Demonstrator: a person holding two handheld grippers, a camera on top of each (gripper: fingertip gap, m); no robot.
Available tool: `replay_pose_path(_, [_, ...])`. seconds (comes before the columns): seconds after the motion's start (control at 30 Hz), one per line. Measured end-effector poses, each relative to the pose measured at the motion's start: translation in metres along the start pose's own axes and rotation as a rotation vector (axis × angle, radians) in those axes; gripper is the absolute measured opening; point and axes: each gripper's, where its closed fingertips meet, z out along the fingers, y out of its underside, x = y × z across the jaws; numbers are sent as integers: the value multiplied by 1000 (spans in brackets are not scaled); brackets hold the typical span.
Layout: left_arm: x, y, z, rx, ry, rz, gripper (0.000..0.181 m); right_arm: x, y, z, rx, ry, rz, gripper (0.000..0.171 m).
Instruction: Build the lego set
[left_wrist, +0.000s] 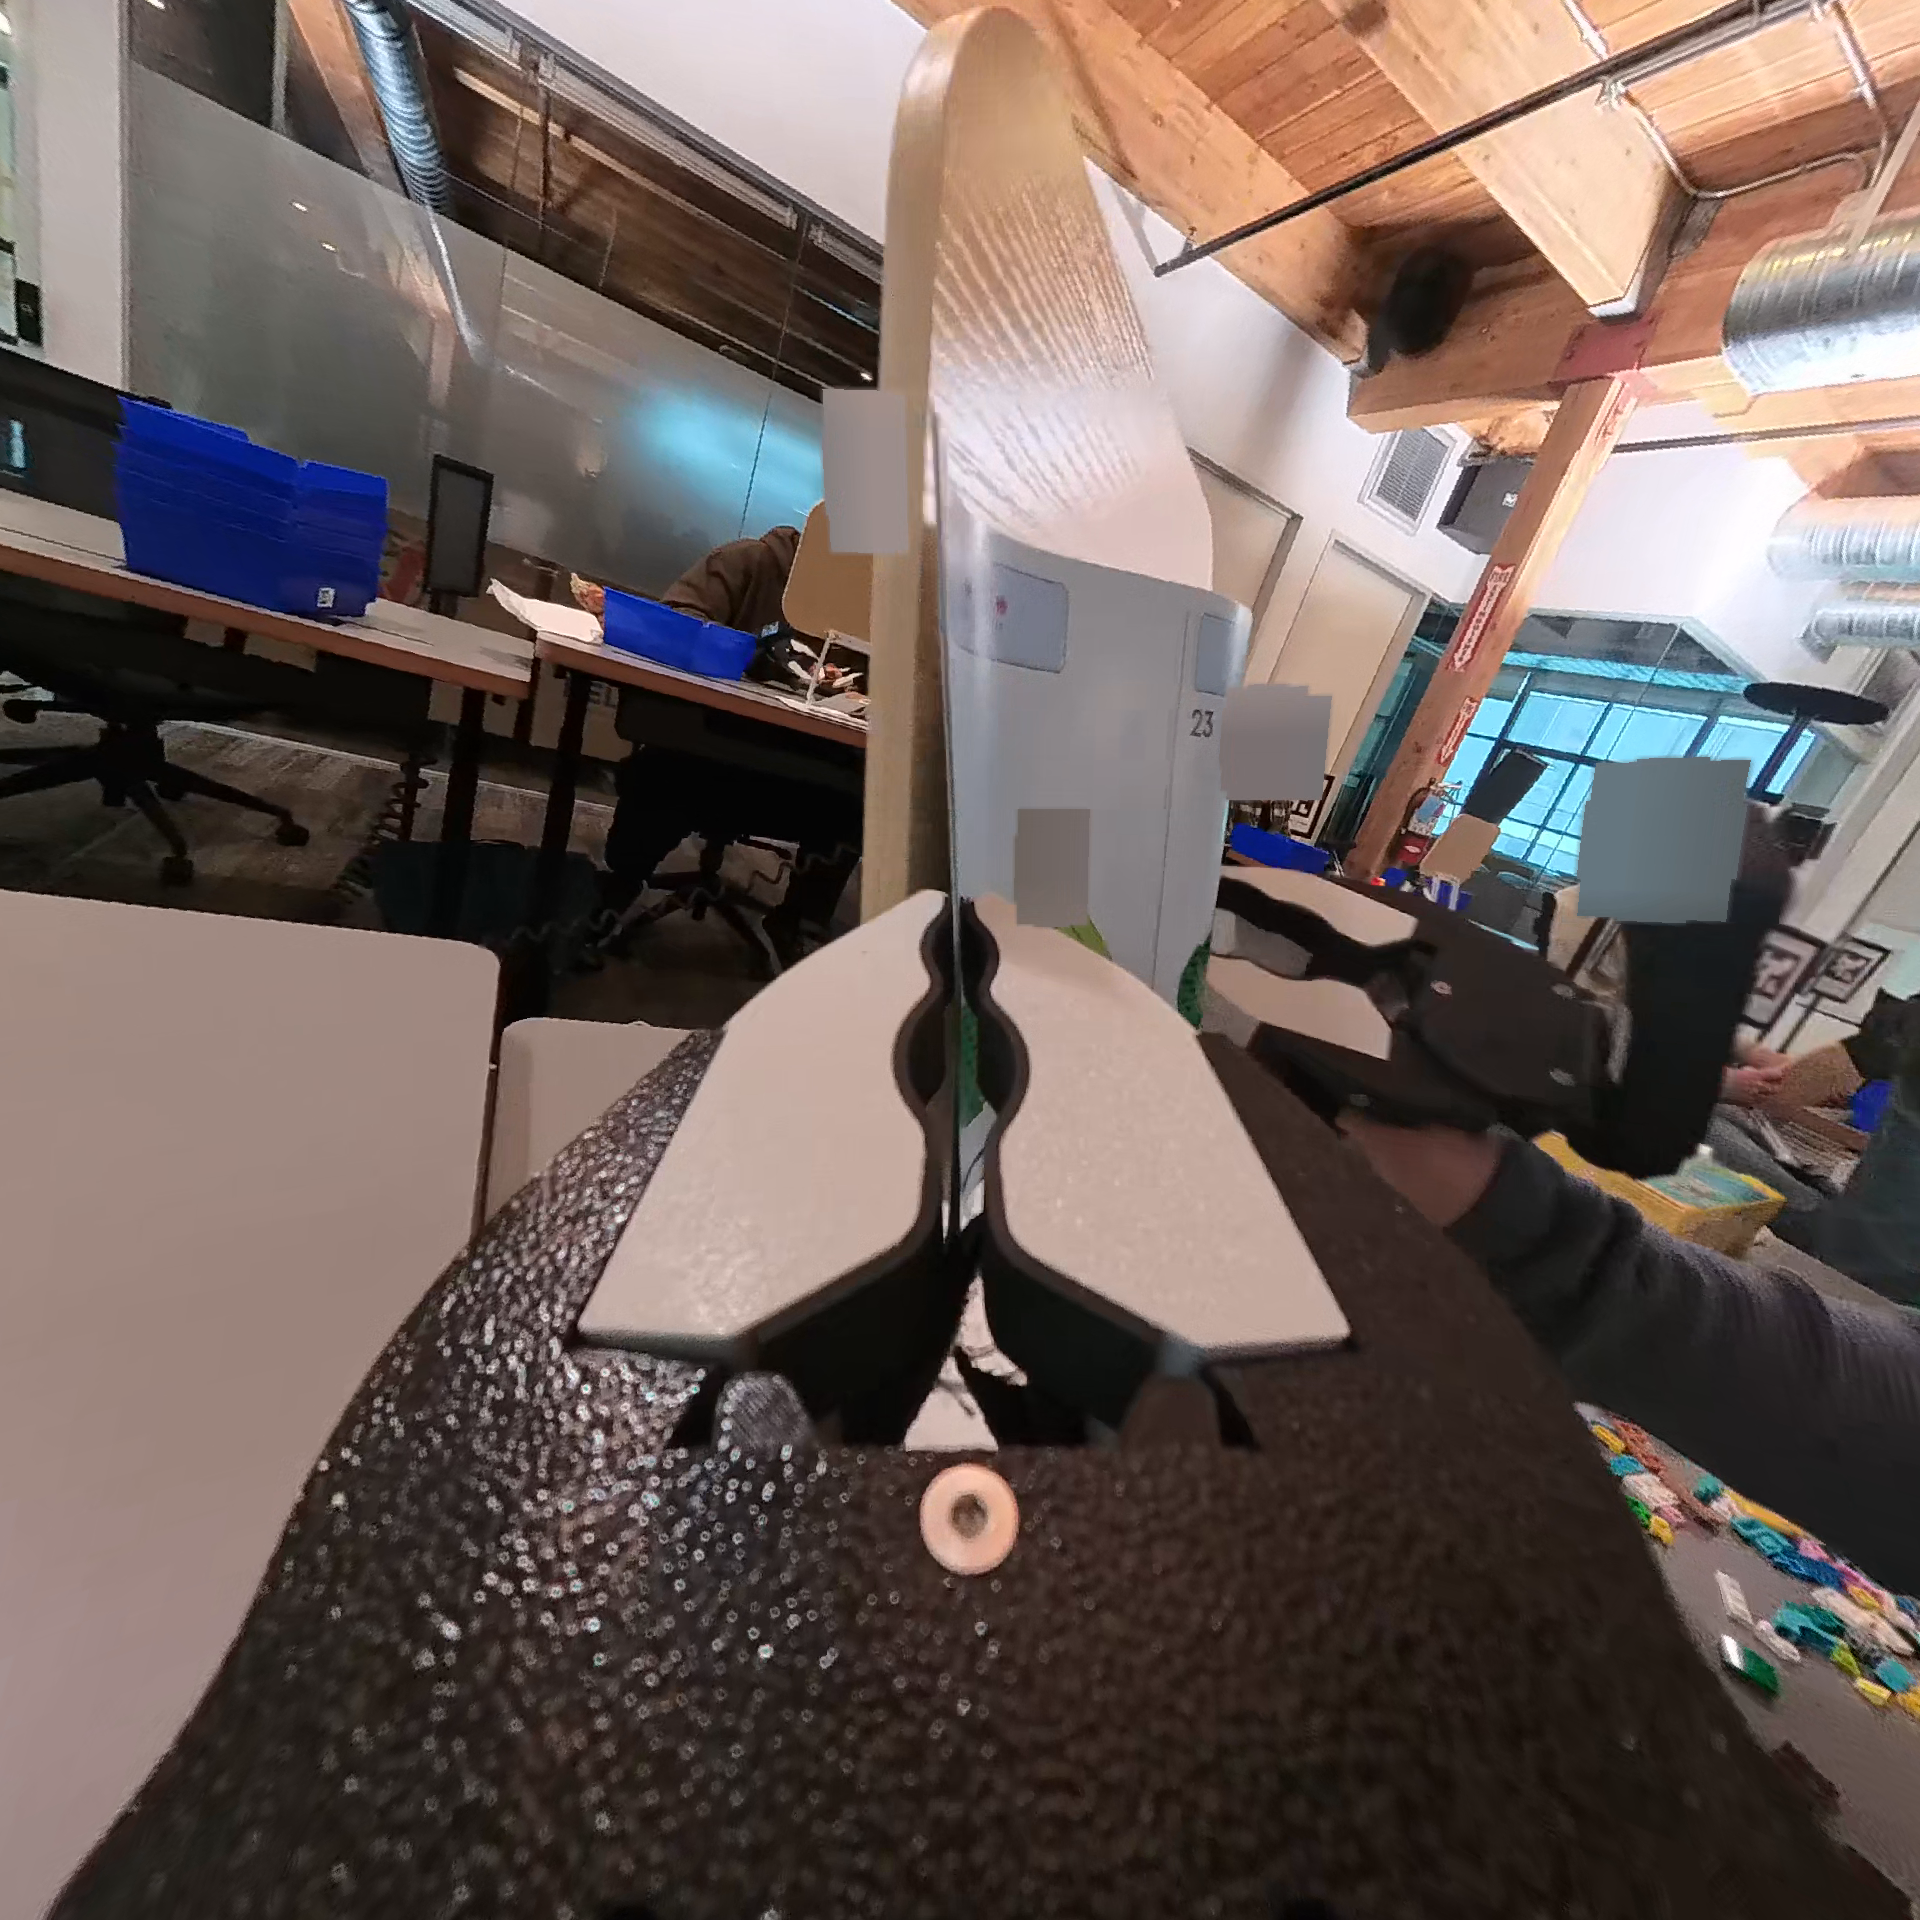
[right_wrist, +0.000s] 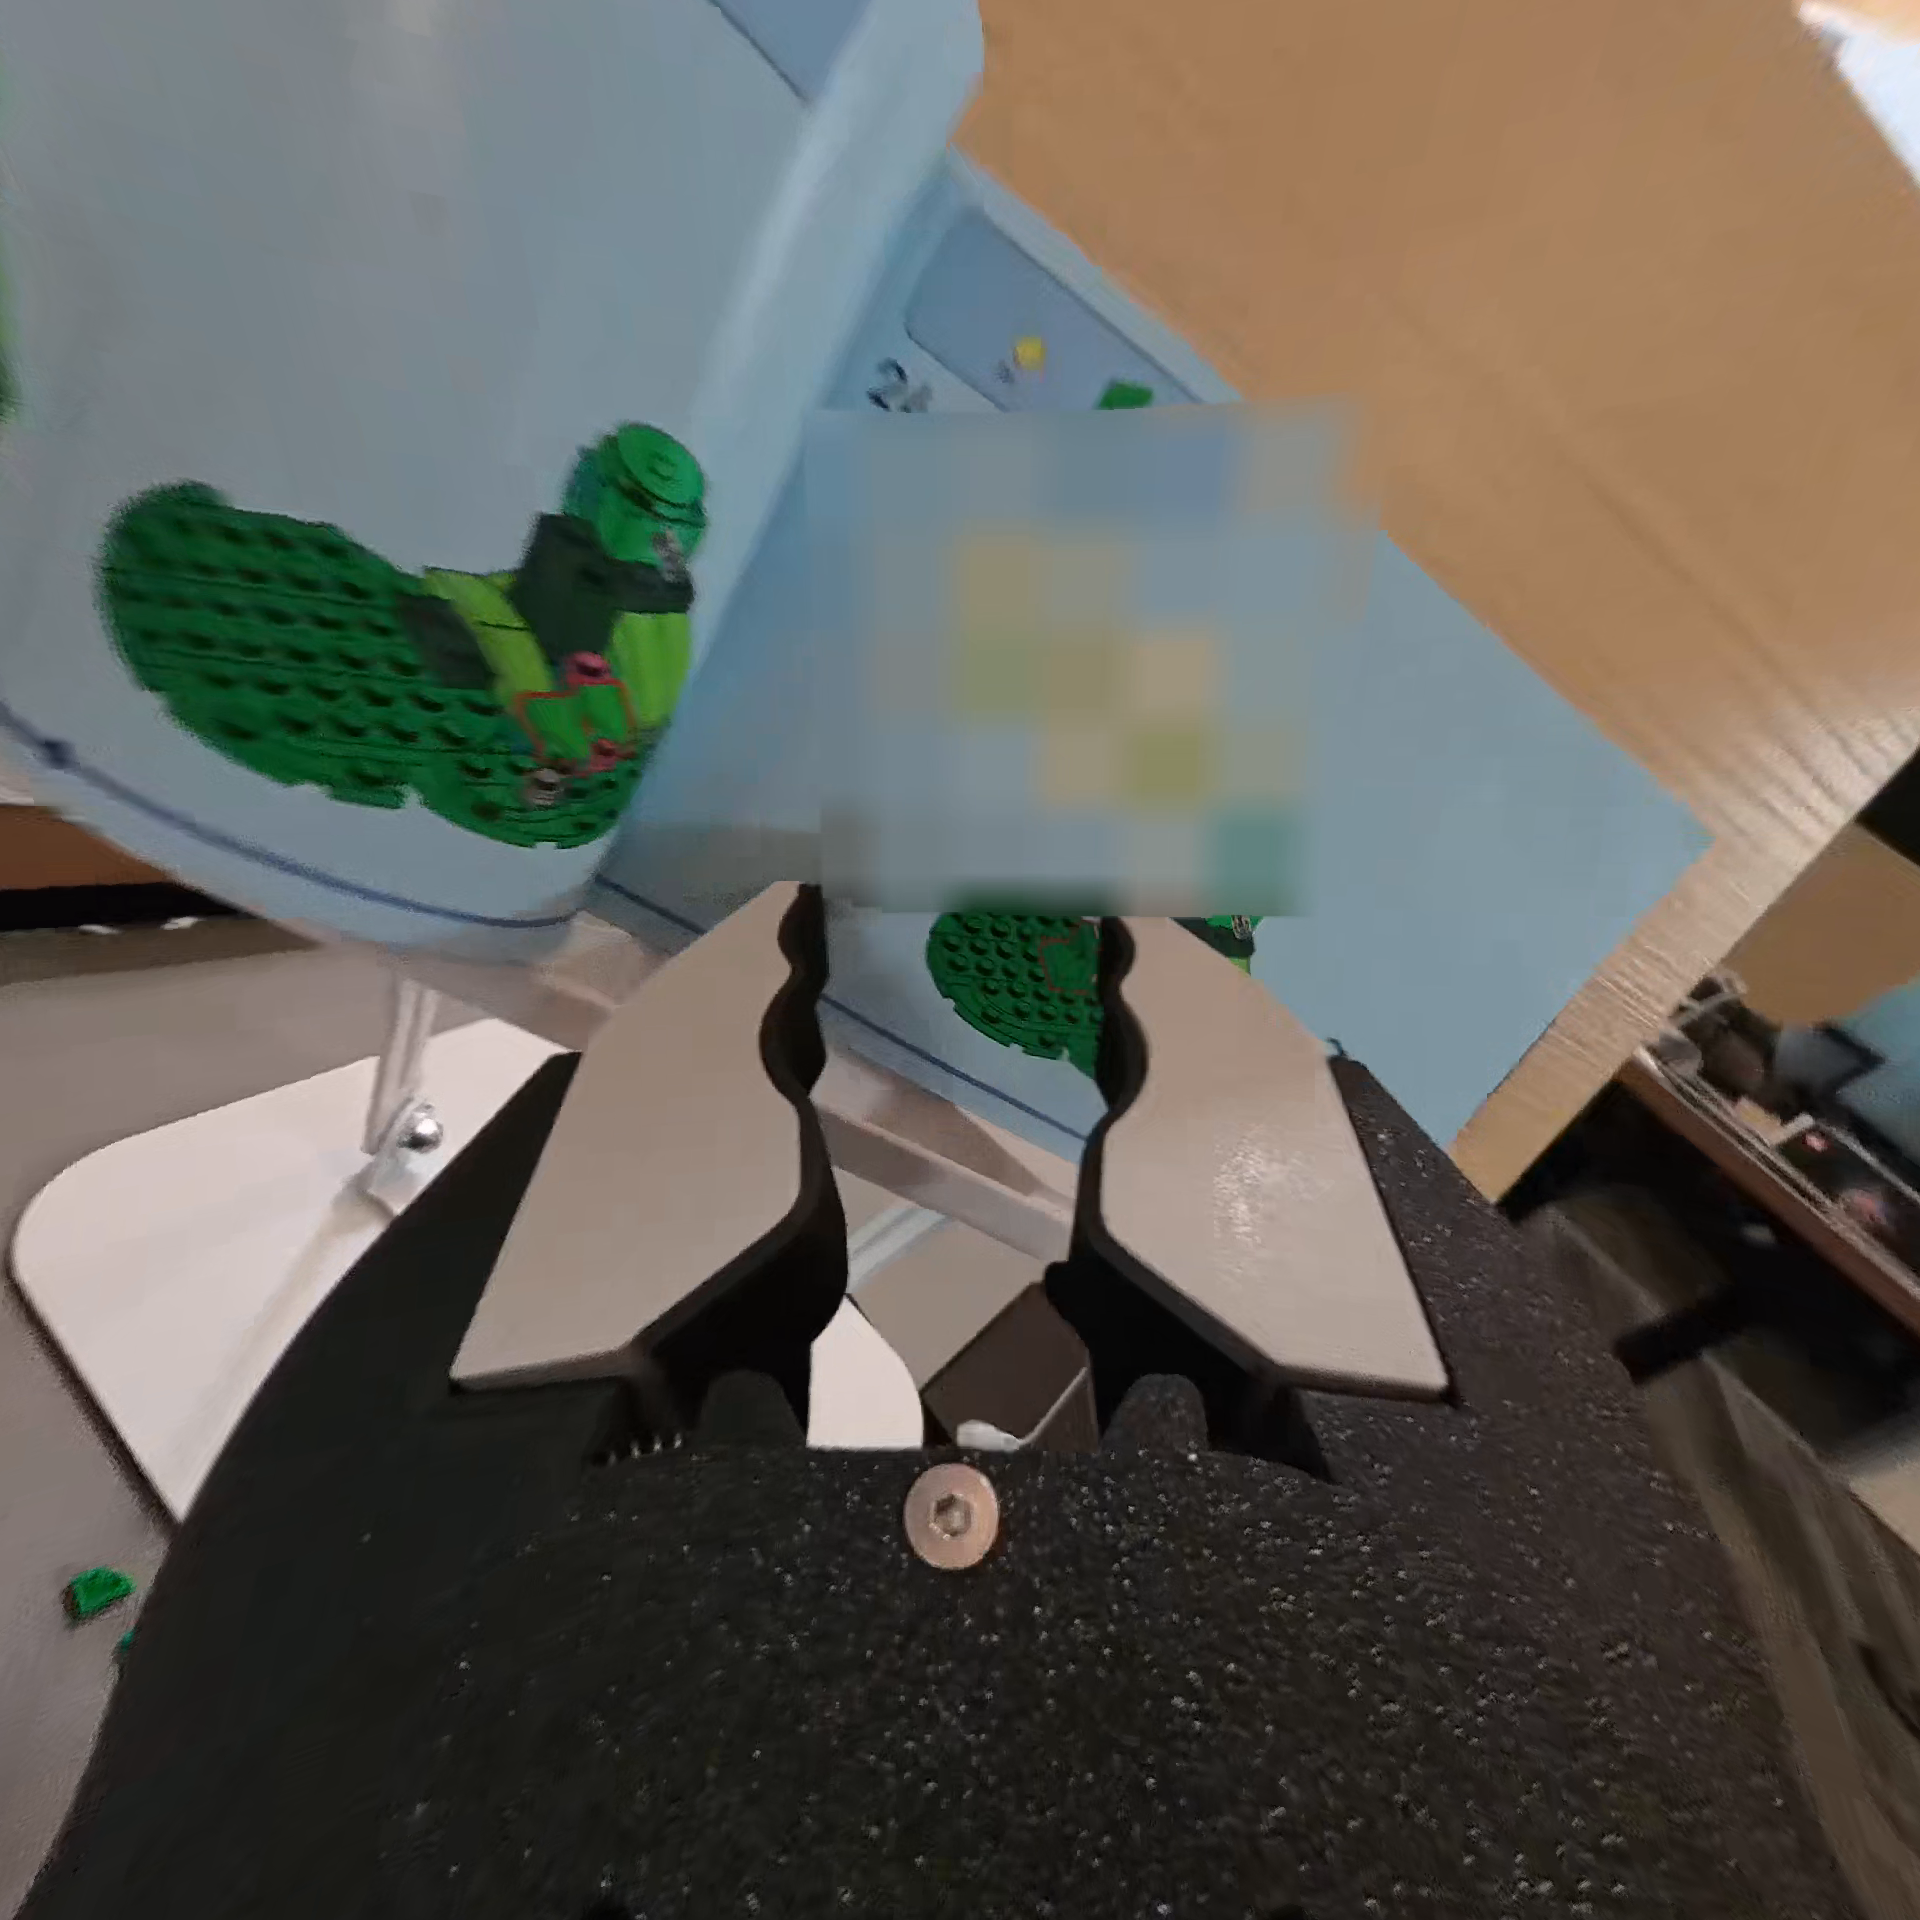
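Open office: desks (left_wrist: 436, 634), swivel chairs (left_wrist: 114, 727), exposed timber ceiling (left_wrist: 1351, 114).

My left gripper (left_wrist: 958, 935) was pinched tight on the thin edge of a page (left_wrist: 1081, 665) of the instruction booklet, which stood up edge-on against a tan wooden board (left_wrist: 1023, 312). Off to the right, my right gripper (left_wrist: 1283, 961) sat with its fingers parted, near the page's lower right edge, held in a hand (left_wrist: 1413, 1174) with a grey sleeve. A scatter of coloured bricks (left_wrist: 1766, 1590) lay on the table at lower right. Blue bins (left_wrist: 249, 509) were stacked on a desk behind.
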Motion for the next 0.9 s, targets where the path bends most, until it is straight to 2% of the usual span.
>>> replay_pose_path(0.17, [8, 2, 5, -12, 16, 18, 0, 11, 2, 4, -29, 54, -1, 68])
replay_pose_path(0.3, [14, 3, 10, -17, 31, 29, 0, 21, 9, 2, -49, 84, 11, 69])
replay_pose_path(0.57, [19, 10, 21, -37, 7, 70, 0, 42, 22, 0, -83, 113, 34, 67])
replay_pose_path(0.6, [17, 10, 21, -33, -12, 73, 0, 47, 19, -3, -66, 148, 19, 64])
replay_pose_path(0.67, [12, 8, 19, -15, -45, 79, 0, 45, -5, -20, 101, 162, -6, 48])
replay_pose_path(0.73, [7, 4, 16, 4, -61, 79, 0, 17, -38, -44, 303, 99, -139, 33])
replay_pose_path(0.8, [3, 3, 12, 11, -63, 67, 0, -39, -58, -63, 445, -35, -397, 23])
replay_pose_path(0.87, [1, 4, 9, 8, -47, 43, 0, -101, -54, -71, 485, -214, -667, 18])
replay_pose_path(0.9, [1, 5, 8, 7, -34, 31, 0, -121, -48, -68, 460, -251, -768, 18])
